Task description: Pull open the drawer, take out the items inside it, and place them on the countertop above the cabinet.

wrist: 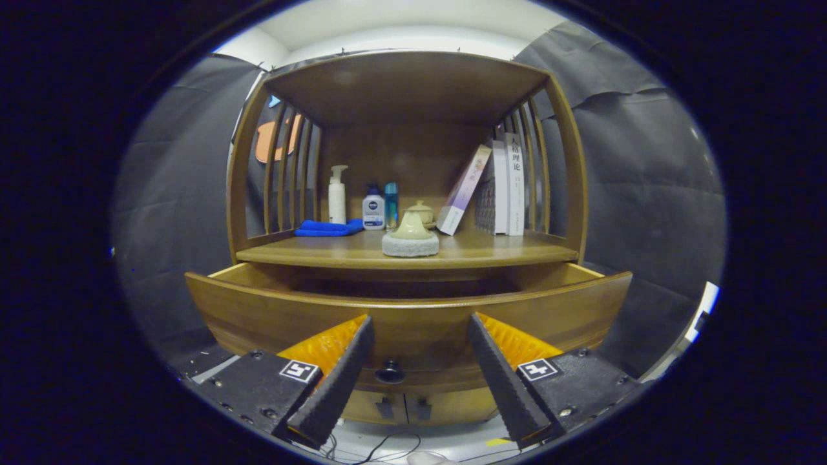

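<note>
Tool: tool (420,368) at the bottom of the frame, fingers spread wide and gripping nothing, one either side of the drawer knob (390,372).
Drawer: drawer (413,316) pulled out across the middle of the frame, its curved front just beyond the fingertips; inside is hidden behind the front panel.
Desk: desk (504,250) above the drawer carries a cream lidded piece on a grey pad (410,236) at centre front.
Upper left of desk: blue cloth (328,228), white pump bottle (336,195), two small bottles (380,208).
Right of centre: books (501,187), one leaning.
</note>
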Demonstrator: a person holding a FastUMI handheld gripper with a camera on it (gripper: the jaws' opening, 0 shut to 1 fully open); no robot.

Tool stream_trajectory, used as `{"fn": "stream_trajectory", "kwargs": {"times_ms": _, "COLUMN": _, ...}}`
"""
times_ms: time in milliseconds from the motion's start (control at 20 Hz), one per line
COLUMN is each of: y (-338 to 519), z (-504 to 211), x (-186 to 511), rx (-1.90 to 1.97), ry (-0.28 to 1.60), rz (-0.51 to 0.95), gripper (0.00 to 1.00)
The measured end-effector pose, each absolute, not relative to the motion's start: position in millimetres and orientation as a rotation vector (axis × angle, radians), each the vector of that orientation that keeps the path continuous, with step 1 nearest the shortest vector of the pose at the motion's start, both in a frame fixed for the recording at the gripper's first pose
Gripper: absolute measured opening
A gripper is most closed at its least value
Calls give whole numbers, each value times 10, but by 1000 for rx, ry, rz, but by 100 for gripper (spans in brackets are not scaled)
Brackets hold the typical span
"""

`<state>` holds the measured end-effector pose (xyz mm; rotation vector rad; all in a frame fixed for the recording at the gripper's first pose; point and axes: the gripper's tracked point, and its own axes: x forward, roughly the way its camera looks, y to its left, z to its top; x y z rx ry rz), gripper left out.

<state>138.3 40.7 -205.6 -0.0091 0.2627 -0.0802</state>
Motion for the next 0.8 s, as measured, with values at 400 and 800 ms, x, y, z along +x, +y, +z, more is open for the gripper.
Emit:
{"fn": "stream_trajectory", "kwargs": {"times_ms": 400, "y": 427, "z": -2134, "x": 2074, "rx": -21, "ry": 257, "rz": -96, "gripper": 98}}
{"fn": "stream_trajectory", "kwargs": {"times_ms": 800, "y": 386, "z": -2172, "x": 2084, "rx": -12, "ry": 280, "rz": -100, "gripper": 98}}
